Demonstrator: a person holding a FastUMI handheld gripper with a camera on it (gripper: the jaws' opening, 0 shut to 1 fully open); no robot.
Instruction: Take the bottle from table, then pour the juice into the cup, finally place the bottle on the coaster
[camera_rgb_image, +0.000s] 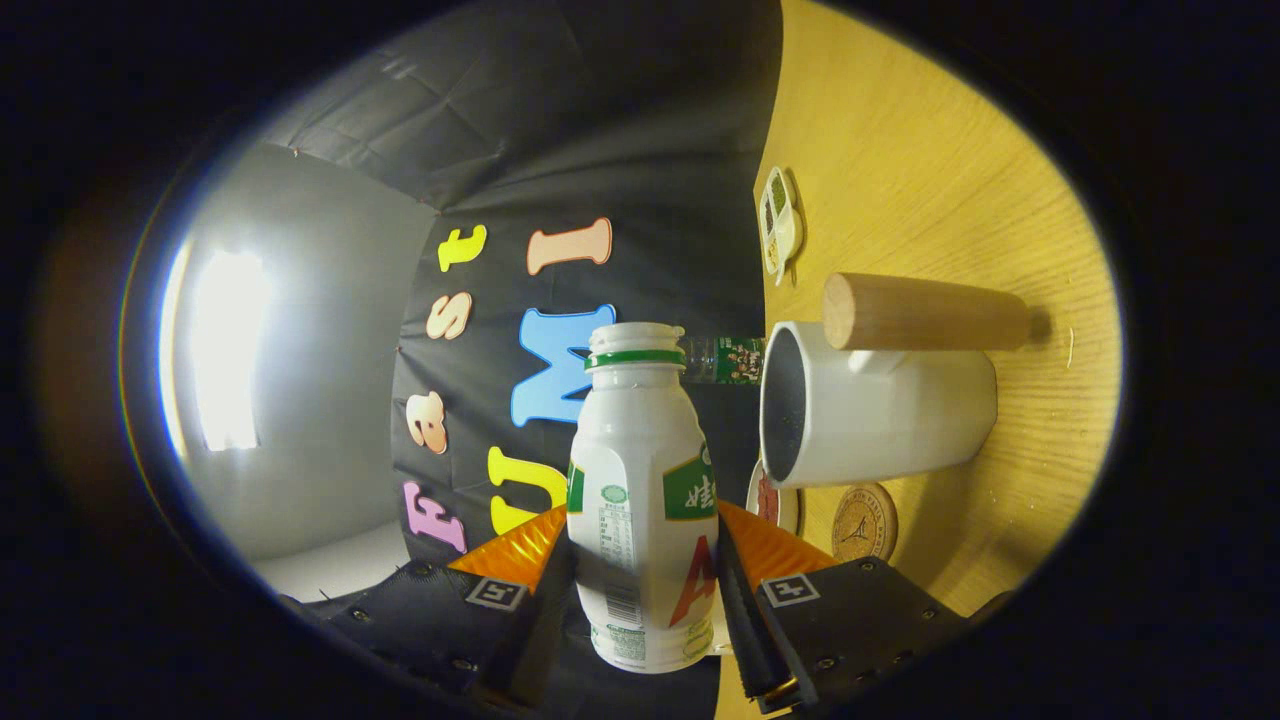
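My gripper (645, 545) is shut on a white plastic bottle (640, 470) with a green label and a green neck ring; both fingers press its sides. The bottle's mouth is uncapped. The view is rolled, so the bottle lies about level with the wooden table (930, 150), higher than the cup's rim and just beside its opening. The white cup (890, 420) stands on the table with a round wooden handle (925, 312); its inside looks dark. A round brown coaster (864, 522) lies on the table next to the cup, just beyond my right finger.
A small plate (772, 500) with something red on it lies between the coaster and the cup's rim. A clear bottle with a green label (728, 360) stands behind the cup. A little dish (780, 222) sits farther back by the booth wall.
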